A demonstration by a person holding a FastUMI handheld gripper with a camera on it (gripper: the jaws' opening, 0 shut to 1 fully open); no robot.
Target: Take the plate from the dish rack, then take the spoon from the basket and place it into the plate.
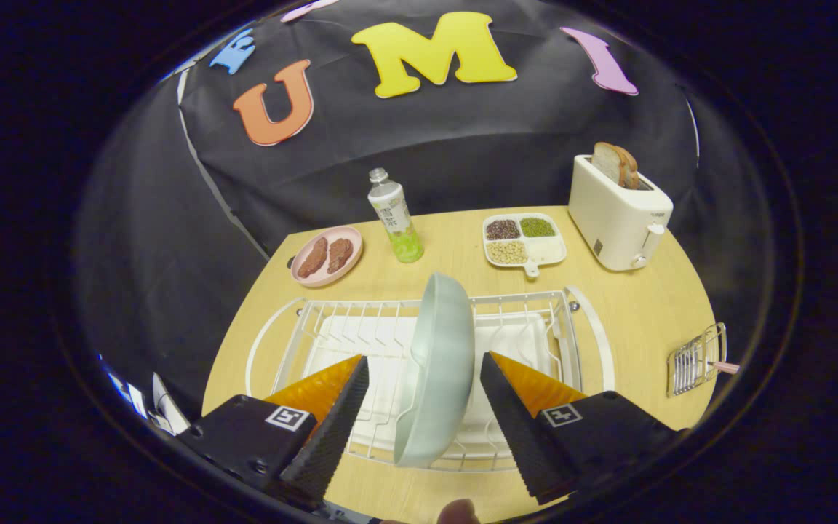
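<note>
A pale green plate stands on edge in the white wire dish rack, leaning slightly. My gripper is open, its two fingers either side of the plate's near rim with gaps on both sides, touching nothing. A small wire basket sits to the right of the rack near the table's edge, with a pink spoon handle sticking out of it.
Beyond the rack on the wooden table stand a pink dish with two brown pieces, a drink bottle, a white divided tray of beans and a white toaster with bread. A fingertip shows below the fingers.
</note>
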